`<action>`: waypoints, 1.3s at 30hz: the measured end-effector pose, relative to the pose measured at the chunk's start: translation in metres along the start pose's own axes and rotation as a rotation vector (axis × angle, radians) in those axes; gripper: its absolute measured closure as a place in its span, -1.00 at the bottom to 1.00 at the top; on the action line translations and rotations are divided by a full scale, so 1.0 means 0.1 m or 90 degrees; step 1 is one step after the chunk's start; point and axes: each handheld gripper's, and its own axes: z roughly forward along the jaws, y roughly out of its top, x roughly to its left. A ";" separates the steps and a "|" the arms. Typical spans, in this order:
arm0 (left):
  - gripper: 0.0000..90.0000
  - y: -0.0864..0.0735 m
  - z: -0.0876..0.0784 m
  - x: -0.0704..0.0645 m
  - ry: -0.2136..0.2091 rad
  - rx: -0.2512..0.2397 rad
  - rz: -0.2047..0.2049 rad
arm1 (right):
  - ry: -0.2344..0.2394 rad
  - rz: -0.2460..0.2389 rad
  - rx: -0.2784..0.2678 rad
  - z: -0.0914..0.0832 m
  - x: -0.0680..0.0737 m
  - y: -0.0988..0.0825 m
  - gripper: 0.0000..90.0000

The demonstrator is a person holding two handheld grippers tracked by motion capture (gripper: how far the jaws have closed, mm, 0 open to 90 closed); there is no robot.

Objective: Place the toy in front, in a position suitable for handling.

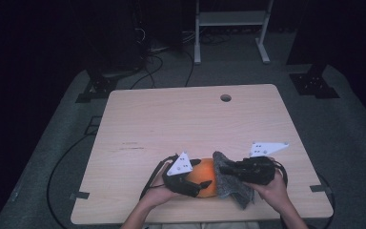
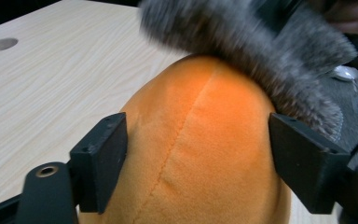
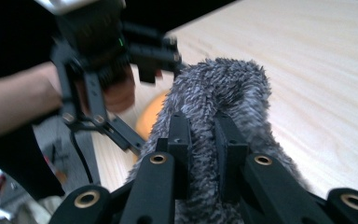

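At the near edge of the worktop (image 1: 138, 119), just left of centre, found orange plush toy (image 1: 207, 179) lying between both hands, grey fuzzy cloth (image 1: 231, 183) draped against its right side and over its top. Left hand-held gripper (image 1: 190, 183) set around the toy from the left, jaws spread to either flank; in the left gripper view the pads (image 2: 100, 161) stood at the plush surface, one each side of the seam, with contact too close to call a firm squeeze or a bare touch. Right hand-held gripper (image 1: 226, 169) pressed together on a fold of the cloth, pile bulging between its pads (image 3: 179, 140) in the right gripper view. Toy's long axis judged roughly left to right, cloth to the right of it, so right hand nearer the cloth and left nearer the toy. Noted little margin toward the near edge; wide bare wood beyond and to the left, up to the cable hole (image 1: 225, 98).
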 end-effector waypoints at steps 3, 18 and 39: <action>-0.58 -0.02 -0.06 0.05 -0.022 -0.019 -0.003 | 0.018 0.026 0.002 0.01 -0.11 -0.06 0.74; -0.46 0.02 -0.01 0.00 0.004 -0.005 -0.022 | -0.001 -0.001 0.004 -0.08 -0.01 -0.01 0.73; -0.31 -0.07 0.03 0.03 -0.016 0.004 -0.010 | 0.022 0.017 -0.055 -0.31 -0.05 0.08 0.73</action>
